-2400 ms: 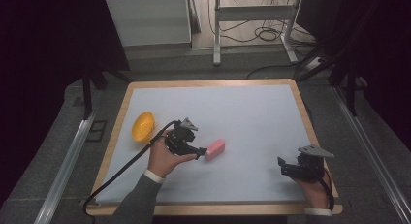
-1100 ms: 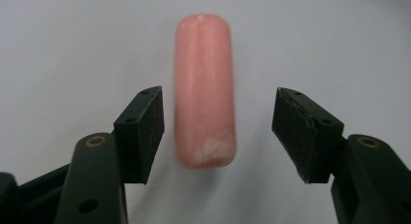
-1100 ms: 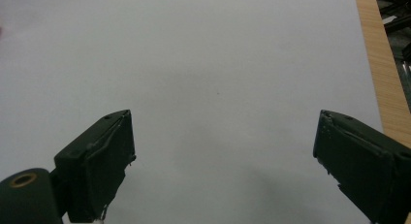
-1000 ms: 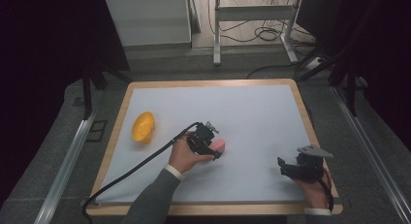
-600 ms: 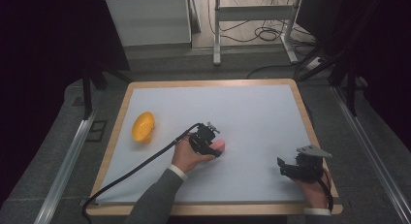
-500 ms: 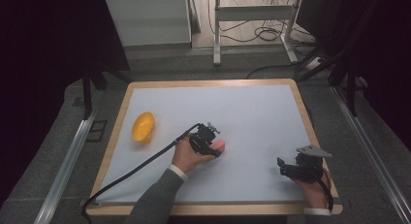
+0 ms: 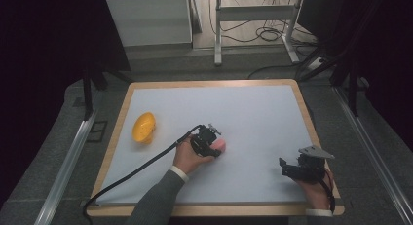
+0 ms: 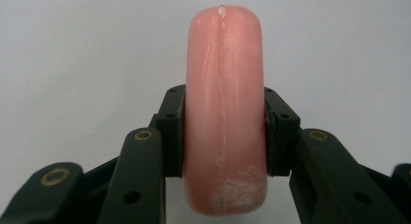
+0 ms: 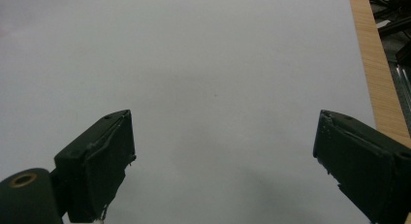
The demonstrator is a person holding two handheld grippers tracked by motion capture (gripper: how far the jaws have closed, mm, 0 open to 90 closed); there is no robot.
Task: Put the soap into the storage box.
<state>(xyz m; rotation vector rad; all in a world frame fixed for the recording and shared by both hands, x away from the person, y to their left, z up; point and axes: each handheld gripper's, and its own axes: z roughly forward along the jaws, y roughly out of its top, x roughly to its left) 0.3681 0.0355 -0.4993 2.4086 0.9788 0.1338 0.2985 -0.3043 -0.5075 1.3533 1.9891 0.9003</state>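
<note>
A pink sausage-shaped piece (image 8: 224,112) stands between the jaws of my left gripper (image 8: 224,132), and both pads press on its sides. The jaws have just been closing onto it. In the high view the left gripper (image 7: 210,146) sits near the middle of the white mat, with the pink piece (image 7: 220,145) poking out to its right. My right gripper (image 7: 285,167) rests near the mat's front right corner; in the right gripper view it (image 9: 223,161) stands wide open over bare mat. A yellow rounded object (image 7: 144,127) lies on the mat at the left.
The white mat (image 7: 253,113) covers a wooden-edged table (image 7: 304,101). A black cable (image 7: 141,166) trails from the left gripper to the front left edge. Metal rails (image 7: 68,161) run along both sides, and a white frame with cables (image 7: 253,20) stands behind the table.
The left gripper moved right from beside the yellow object to the pink piece and shut on it. The right gripper has stayed in place.
</note>
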